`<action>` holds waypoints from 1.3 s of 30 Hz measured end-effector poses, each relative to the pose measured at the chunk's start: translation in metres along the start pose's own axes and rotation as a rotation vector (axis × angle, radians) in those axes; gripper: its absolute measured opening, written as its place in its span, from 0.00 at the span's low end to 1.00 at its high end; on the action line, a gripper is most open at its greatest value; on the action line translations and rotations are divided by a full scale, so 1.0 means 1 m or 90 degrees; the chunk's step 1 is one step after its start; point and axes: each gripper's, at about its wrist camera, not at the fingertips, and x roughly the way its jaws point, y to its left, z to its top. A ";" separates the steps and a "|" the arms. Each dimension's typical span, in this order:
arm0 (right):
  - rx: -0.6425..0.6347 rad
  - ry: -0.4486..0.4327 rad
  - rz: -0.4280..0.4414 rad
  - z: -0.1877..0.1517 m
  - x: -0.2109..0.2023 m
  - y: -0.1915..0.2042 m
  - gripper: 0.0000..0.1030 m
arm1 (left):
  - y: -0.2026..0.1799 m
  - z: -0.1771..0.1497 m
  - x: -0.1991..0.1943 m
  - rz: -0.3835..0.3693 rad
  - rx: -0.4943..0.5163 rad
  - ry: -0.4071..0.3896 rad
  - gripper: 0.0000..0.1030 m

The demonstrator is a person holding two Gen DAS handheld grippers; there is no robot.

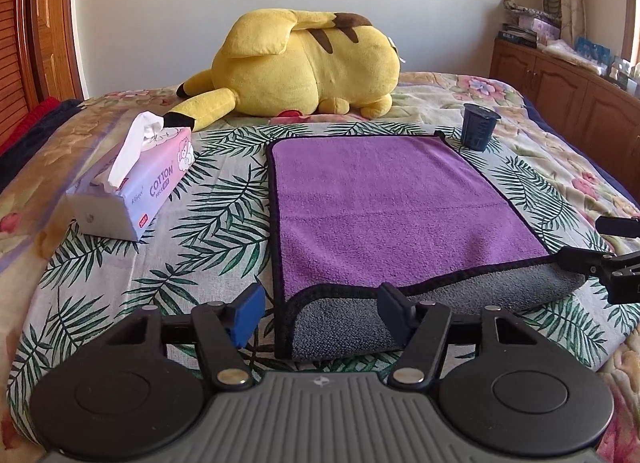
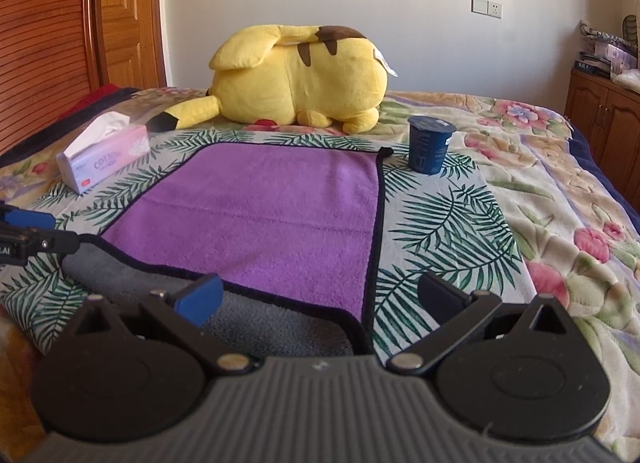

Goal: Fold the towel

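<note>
The towel [image 1: 380, 199] lies on the bed [image 1: 200, 223], purple face up, with its near edge turned back to show grey. The left gripper [image 1: 320, 311] and the right gripper [image 2: 320, 299] hover at the near corners, fingers released and grasping nothing. The step in hand appears to be grasp preparation; the next move calls for closing on both near corners. Count: one towel, one plush toy [image 1: 308, 63], one tissue pack [image 1: 136, 183], one cup [image 2: 430, 147].

Each black gripper [image 1: 320, 309] [image 2: 320, 301] has blue pads, silver rivets, ribbed grey base.
</note>
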 end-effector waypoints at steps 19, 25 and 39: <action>0.039 0.100 0.062 -0.009 0.026 -0.014 0.86 | 0.008 -0.008 0.021 -0.019 -0.026 0.037 0.14; 0.051 0.134 0.095 -0.008 0.029 -0.018 0.85 | 0.009 -0.009 0.022 -0.018 -0.026 0.039 0.12; 0.062 0.150 0.112 -0.006 0.029 -0.030 0.70 | 0.011 -0.010 0.024 -0.013 -0.024 0.032 0.03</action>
